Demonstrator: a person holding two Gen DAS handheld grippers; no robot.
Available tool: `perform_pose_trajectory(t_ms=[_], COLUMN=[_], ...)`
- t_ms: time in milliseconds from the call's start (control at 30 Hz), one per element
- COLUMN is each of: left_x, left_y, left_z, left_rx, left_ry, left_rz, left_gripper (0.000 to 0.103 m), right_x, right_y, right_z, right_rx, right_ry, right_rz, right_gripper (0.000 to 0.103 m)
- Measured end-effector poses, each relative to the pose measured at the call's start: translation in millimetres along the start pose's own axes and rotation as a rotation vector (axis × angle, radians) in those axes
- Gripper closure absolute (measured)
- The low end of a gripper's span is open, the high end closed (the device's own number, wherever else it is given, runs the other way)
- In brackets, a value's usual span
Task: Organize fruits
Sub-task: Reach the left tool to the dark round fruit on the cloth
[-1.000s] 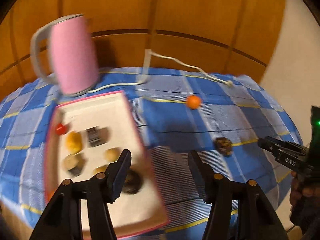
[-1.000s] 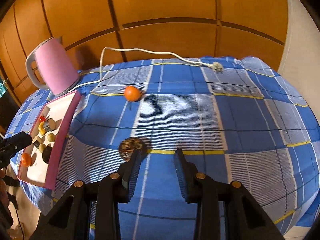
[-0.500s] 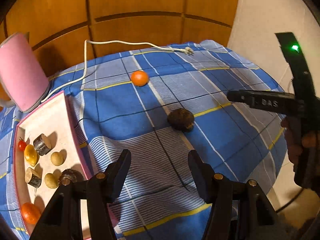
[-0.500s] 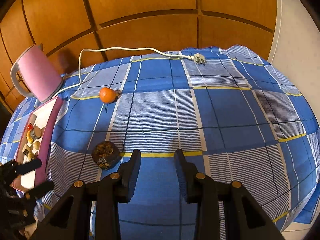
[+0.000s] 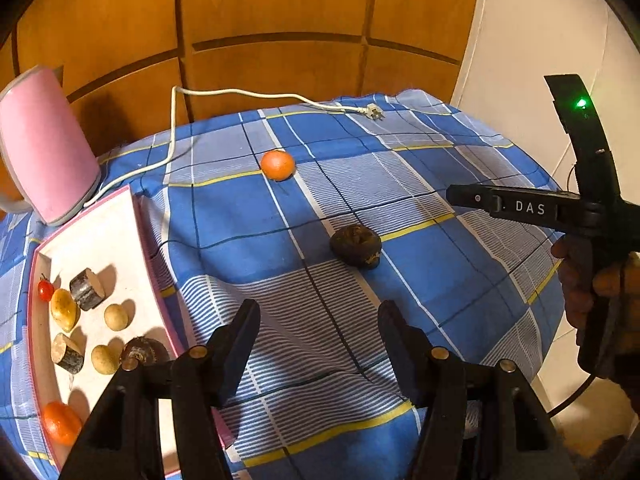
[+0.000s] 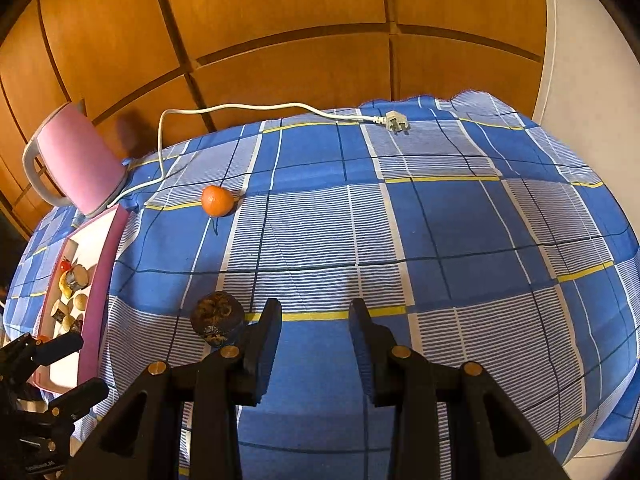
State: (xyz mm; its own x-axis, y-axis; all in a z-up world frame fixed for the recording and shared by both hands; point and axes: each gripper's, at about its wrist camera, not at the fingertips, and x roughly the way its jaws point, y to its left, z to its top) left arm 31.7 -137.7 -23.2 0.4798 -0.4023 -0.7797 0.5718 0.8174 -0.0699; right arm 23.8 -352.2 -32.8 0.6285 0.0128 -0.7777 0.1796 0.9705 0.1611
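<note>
Dark, perhaps wrinkled fruit (image 5: 355,246) on blue checked cloth (image 5: 240,216) beyond empty left claw (image 5: 320,332).

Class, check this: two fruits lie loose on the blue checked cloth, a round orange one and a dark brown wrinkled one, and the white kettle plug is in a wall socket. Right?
Not quite. The right wrist view shows the white kettle plug lying unplugged on the blue checked cloth. The round orange fruit and dark brown wrinkled fruit are loose, as stated.

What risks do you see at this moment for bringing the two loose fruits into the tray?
1. The dark round fruit and the orange lie loose on wrinkled cloth; a nudge from the empty left gripper may roll them.
2. The tray is already crowded at its near end, so a placed fruit might bump the others.
3. The white cord could snag.
</note>
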Motion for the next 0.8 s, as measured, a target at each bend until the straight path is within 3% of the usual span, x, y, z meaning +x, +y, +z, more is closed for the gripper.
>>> perform_pose_trajectory(t_ms=[233,467,667,800], left_x=[21,52,85,112], left_y=[2,-13,-33,-35], left_z=[7,30,51,47], left_rx=[-0.017,-0.008,0.043,0.061], left_ry=[0.042,0.076,0.105,0.168], left_rz=[-0.038,-0.094,-0.075,-0.063], left_gripper=[0.041,0.041,0.039,0.039], right_x=[-7,-8,-4,-2], right_y=[-7,-33,-38,-37], right_z=[-3,-15,-18,-16], right_rx=[-0.019,0.065,0.07,0.071], right_ry=[-0.029,-0.017,0.004,0.006], right_rz=[-0.004,-0.019,-0.019,0.002], right_gripper=[0.068,0.068,0.068,0.068])
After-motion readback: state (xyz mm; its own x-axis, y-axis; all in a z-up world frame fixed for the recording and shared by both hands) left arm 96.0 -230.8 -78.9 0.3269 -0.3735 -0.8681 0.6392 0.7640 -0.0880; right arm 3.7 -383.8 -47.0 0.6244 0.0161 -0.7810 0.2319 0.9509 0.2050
